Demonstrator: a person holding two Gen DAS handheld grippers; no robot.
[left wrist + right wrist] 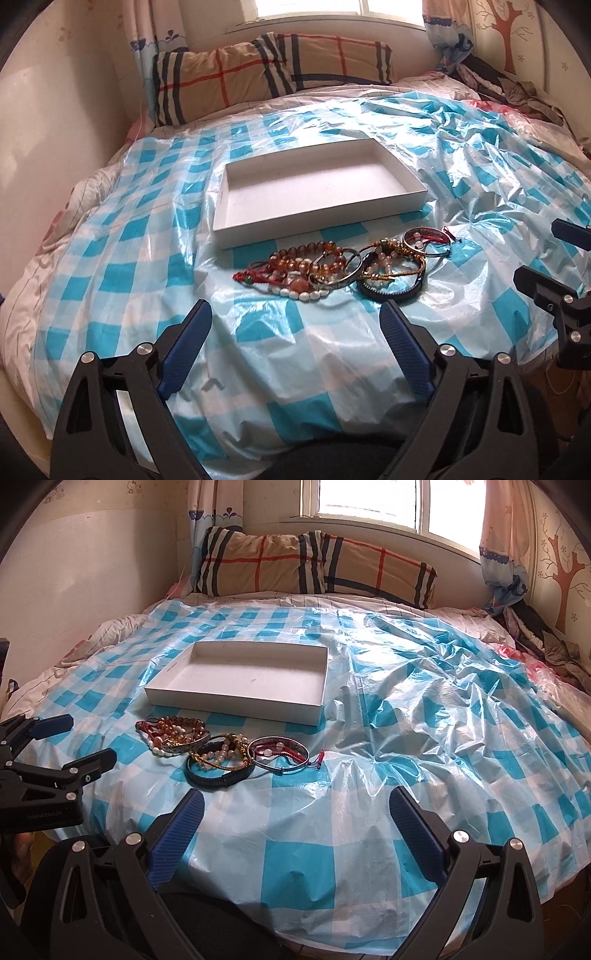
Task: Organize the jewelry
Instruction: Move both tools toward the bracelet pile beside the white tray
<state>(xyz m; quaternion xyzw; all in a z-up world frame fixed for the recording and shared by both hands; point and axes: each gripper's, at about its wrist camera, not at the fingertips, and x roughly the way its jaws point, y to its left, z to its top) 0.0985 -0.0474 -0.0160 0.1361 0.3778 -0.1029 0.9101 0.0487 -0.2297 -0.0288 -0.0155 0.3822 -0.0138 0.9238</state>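
A pile of jewelry [343, 269] lies on the blue-and-white checked plastic sheet: amber bead bracelets [310, 258], metal bangles [424, 242], a dark braided band [391, 291], red cords and white beads. It also shows in the right wrist view [221, 749]. An empty white shallow box [317, 192] sits just behind the pile and also shows in the right wrist view [240, 679]. My left gripper [295, 314] is open, empty, just in front of the pile. My right gripper [295, 801] is open, empty, in front and to the right of the pile.
The plastic sheet [424, 720] is wrinkled over a bed. Plaid pillows [266, 70] lie at the head below a window. Dark clothes [546, 642] are heaped at the far right. A wall [55, 129] runs along the left.
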